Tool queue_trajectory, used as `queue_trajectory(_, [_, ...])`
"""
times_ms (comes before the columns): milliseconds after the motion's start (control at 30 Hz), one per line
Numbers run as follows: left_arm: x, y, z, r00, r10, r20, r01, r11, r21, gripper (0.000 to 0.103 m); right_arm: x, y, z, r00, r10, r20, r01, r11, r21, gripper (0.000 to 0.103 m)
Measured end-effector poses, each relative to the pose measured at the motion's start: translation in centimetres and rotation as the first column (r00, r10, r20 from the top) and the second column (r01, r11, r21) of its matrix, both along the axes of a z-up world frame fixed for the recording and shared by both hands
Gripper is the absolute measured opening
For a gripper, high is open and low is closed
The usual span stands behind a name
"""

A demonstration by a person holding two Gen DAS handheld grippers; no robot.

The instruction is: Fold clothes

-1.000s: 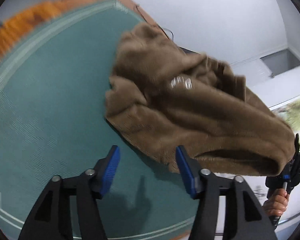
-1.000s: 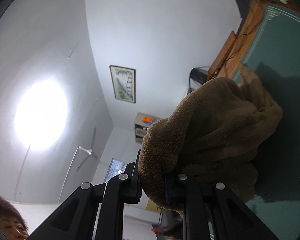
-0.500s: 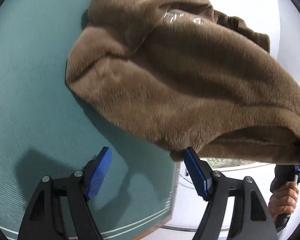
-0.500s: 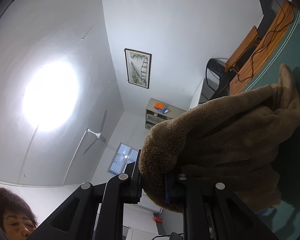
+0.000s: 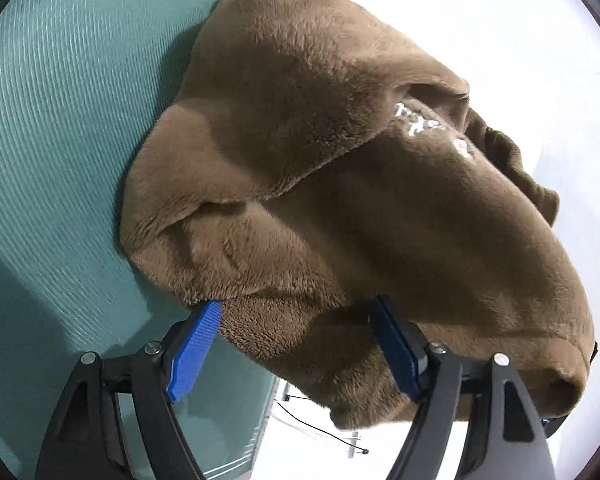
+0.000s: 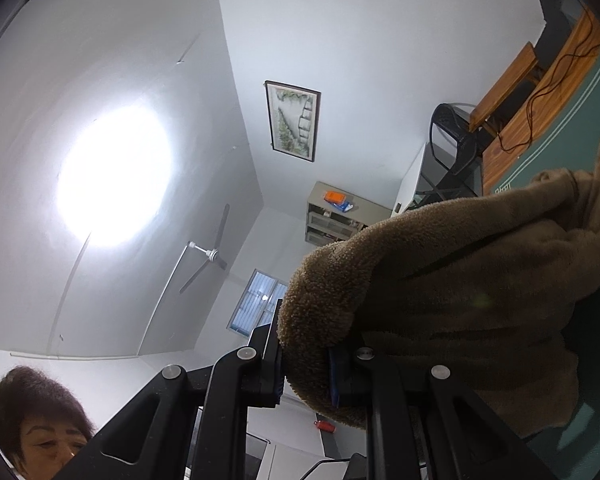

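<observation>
I see R tongs [image 6: 306, 364] pinching brown fleece garment [image 5: 340, 184] edge. L tongs [image 5: 296, 354] spread, fleece hem between pads, above green surface [image 5: 60, 140] at 9 o'clock.

Lying on table [image 5: 60, 128]: teal ribbed mat covering most of top, brown fleece garment [image 5: 300, 160] partly resting there, black cable [image 6: 540, 92] trailing along wooden edge.

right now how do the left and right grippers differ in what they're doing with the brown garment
The left gripper has its jaws open, with the brown fleece garment hanging between them, unclamped; the right gripper has its jaws shut on a bunched edge of it. Both have black frames and blue pads.
</observation>
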State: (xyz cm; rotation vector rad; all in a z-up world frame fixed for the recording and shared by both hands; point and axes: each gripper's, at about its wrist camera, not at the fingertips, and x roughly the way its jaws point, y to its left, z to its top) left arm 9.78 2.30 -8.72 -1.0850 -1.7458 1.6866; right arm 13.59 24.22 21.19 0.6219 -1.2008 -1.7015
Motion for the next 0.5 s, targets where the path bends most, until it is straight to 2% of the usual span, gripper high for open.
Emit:
queue_trajectory(200, [2.1,1.3,-0.4,1.000,-0.029,0.000,0.029,0.999,0.025,0.081,-0.2,-0.8,0.8,1.000,0.007,-0.011,-0.007,1.000,-0.003,0.019])
queue_trajectory(433, [3.6,0.5,-2.2,0.998,0.026,0.065,-0.031,0.996,0.086,0.081,-0.3,-1.9,0.7,0.998,0.068,-0.014,-0.068,0.997,-0.038,0.019])
queue_trajectory(500, [3.5,0.5,-2.7,0.995,0.041,0.085,-0.052,0.990,0.127,0.082,-0.1,-2.5,0.4,0.996,0.092,-0.013,-0.093,0.995,-0.044,0.019])
